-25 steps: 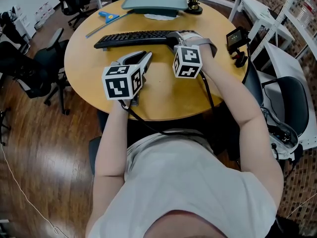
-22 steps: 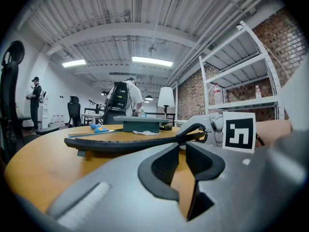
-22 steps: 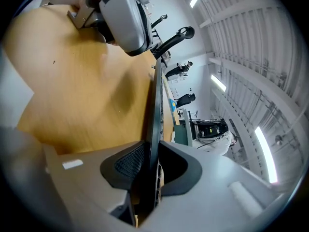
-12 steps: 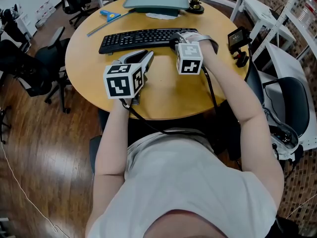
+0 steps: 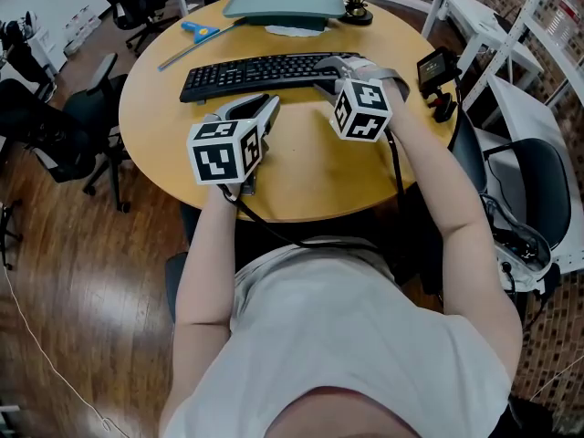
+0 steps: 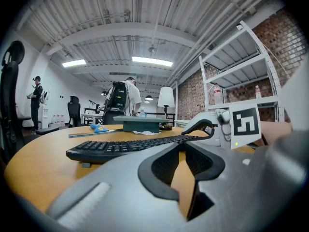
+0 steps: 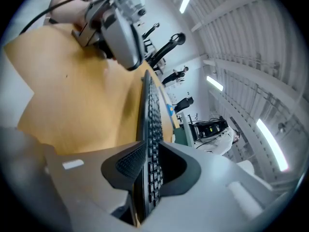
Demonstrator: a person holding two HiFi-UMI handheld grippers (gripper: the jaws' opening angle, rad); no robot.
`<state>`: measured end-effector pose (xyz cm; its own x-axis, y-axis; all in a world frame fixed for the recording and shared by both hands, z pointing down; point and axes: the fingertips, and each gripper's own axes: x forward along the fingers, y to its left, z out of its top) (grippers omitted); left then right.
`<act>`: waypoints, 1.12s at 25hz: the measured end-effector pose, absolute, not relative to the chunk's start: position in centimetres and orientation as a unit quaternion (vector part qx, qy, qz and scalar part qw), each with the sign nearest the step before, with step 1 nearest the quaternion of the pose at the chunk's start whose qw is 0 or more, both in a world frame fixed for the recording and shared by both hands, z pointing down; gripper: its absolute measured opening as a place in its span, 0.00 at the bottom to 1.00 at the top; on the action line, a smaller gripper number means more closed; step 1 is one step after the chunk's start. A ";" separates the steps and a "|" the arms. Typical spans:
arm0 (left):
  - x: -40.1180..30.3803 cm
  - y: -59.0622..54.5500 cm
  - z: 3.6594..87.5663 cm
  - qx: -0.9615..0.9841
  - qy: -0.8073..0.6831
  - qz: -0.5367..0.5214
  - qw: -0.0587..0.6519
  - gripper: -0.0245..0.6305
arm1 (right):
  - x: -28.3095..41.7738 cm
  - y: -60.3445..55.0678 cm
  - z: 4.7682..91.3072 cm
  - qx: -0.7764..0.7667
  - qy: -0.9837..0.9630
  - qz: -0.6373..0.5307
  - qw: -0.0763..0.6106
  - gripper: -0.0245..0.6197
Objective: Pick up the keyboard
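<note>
A black keyboard lies across the far half of the round wooden table. My right gripper is shut on its right end, one pad over the keys and one under the edge; the jaws have just been closing on it. In the right gripper view the keyboard runs away from between the jaws of the right gripper. My left gripper rests just in front of the keyboard's middle, shut and holding nothing. From the left gripper the keyboard shows side-on, with the right gripper at its end.
Behind the keyboard stand a grey-green stand, a white tissue, a blue tool and a long strip. A small camera sits at the table's right edge. Office chairs stand to the left.
The right gripper has rolled and shifted a little to the right, and the keyboard has slid slightly with it. The left gripper has stayed where it was.
</note>
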<state>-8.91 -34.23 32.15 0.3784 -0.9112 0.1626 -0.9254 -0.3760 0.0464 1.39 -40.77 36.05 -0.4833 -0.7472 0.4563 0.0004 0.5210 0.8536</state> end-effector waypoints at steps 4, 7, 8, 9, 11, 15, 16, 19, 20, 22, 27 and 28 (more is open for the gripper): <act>-8.9 -34.2 32.2 0.828 -0.555 0.055 0.065 0.61 | 0.8 -39.5 32.5 0.297 -0.848 -0.314 0.306 0.05; -8.9 -34.2 32.2 0.828 -0.554 0.055 0.065 0.57 | 1.1 -39.1 31.7 0.312 -0.905 -0.197 0.213 0.04; -8.9 -34.2 32.2 0.828 -0.554 0.055 0.066 0.56 | 1.2 -39.0 31.7 0.314 -0.917 -0.159 0.188 0.04; -8.9 -34.2 32.2 0.828 -0.554 0.055 0.066 0.56 | 1.3 -38.9 31.8 0.314 -0.927 -0.124 0.166 0.04; -8.9 -34.2 32.2 0.828 -0.554 0.055 0.065 0.56 | 1.4 -38.7 32.1 0.311 -0.939 -0.061 0.131 0.04; -8.8 -34.2 32.2 0.828 -0.555 0.055 0.064 0.56 | 1.2 -38.0 33.0 0.301 -0.949 0.030 0.088 0.04; -8.8 -34.3 32.2 0.828 -0.555 0.055 0.064 0.56 | 1.1 -37.8 33.2 0.297 -0.950 0.044 0.081 0.04; -8.8 -34.3 32.2 0.828 -0.554 0.055 0.064 0.56 | 0.6 -37.2 33.2 0.284 -0.955 0.058 0.068 0.04; -8.8 -34.3 32.2 0.828 -0.555 0.055 0.064 0.56 | 0.5 -37.0 33.1 0.279 -0.956 0.060 0.065 0.04; -8.8 -34.3 32.3 0.828 -0.555 0.056 0.065 0.54 | 0.3 -36.6 33.1 0.268 -0.959 0.062 0.062 0.04; -8.8 -34.3 32.3 0.828 -0.555 0.055 0.064 0.53 | 0.0 -36.1 33.2 0.253 -0.963 0.063 0.065 0.04; -8.8 -34.2 32.3 0.828 -0.555 0.055 0.064 0.53 | 0.0 -36.1 33.2 0.253 -0.963 0.063 0.065 0.04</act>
